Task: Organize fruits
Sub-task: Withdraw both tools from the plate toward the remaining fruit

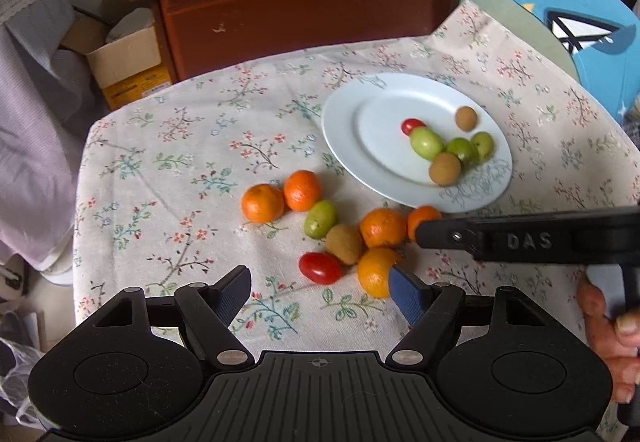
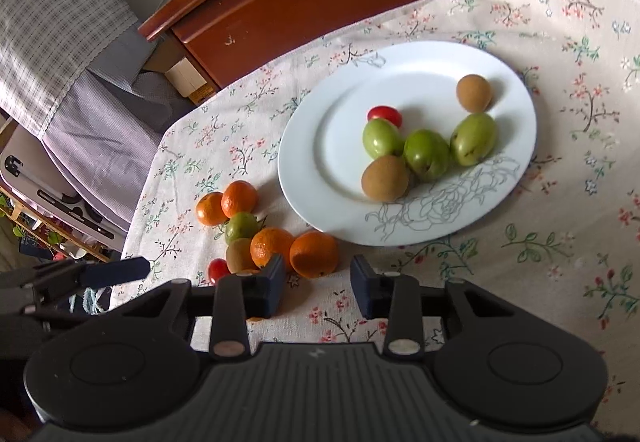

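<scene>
A white plate [image 1: 348,122] [image 2: 304,162] holds a red tomato [image 2: 385,115], three green fruits and two brown ones. On the cloth in front of it lie several oranges, a green fruit [image 1: 320,219], a brown fruit [image 1: 344,244] and a red tomato [image 1: 320,268]. My left gripper [image 1: 320,286] is open, low over the cloth, with that tomato just beyond its fingertips and an orange [image 1: 374,272] against its right pad. My right gripper [image 2: 319,282] is open with a narrow gap; an orange [image 2: 314,254] lies just ahead of its tips, untouched.
A dark wooden cabinet [image 1: 300,2] stands behind the table's far edge, with a cardboard box [image 1: 124,62] to its left. A blue cushion [image 1: 560,2] lies at the back right. A hand [image 1: 608,326] holds the right gripper's handle.
</scene>
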`<state>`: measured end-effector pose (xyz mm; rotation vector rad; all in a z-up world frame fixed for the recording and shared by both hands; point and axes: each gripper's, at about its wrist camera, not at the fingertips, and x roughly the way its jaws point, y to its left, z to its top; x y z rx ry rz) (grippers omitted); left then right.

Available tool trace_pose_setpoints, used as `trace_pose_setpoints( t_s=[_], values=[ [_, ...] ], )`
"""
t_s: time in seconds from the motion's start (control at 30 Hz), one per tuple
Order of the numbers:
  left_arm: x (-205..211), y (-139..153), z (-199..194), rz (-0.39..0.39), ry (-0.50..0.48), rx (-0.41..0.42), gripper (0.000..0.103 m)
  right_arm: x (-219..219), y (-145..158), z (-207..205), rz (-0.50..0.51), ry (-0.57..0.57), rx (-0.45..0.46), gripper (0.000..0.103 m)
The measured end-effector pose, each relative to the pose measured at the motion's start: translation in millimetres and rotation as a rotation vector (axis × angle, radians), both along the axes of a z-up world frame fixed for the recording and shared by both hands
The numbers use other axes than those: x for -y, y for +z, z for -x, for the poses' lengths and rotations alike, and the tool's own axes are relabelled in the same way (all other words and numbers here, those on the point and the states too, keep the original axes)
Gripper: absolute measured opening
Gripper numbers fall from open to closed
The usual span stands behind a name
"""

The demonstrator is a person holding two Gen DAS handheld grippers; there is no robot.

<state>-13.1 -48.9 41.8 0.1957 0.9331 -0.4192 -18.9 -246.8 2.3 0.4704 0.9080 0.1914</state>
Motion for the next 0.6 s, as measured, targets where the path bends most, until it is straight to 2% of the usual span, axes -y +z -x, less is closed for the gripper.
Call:
trace_pose_setpoints(
  t_s=[0.17,0.27,0.5,0.6],
  values=[
    [6,-6,5,0.006,-0.044,0.0,0.076,-1,-6,-5,-0.014,-0.018,-0.006,0.035],
    [12,-9,8,0.021,-0.072,-0.007,0.075,-2,-6,-5,-0.014,-0.012,0.005,0.029],
    [18,-17,9,0.055,-0.093,-0.01,0.073,0,0,-4,-0.01,-0.016,0.0,0.029],
    [19,-19,9,0.069,-0.098,-0.005,0.068,3,6,-2,-0.032,-0.011,0.013,0.029]
  ],
)
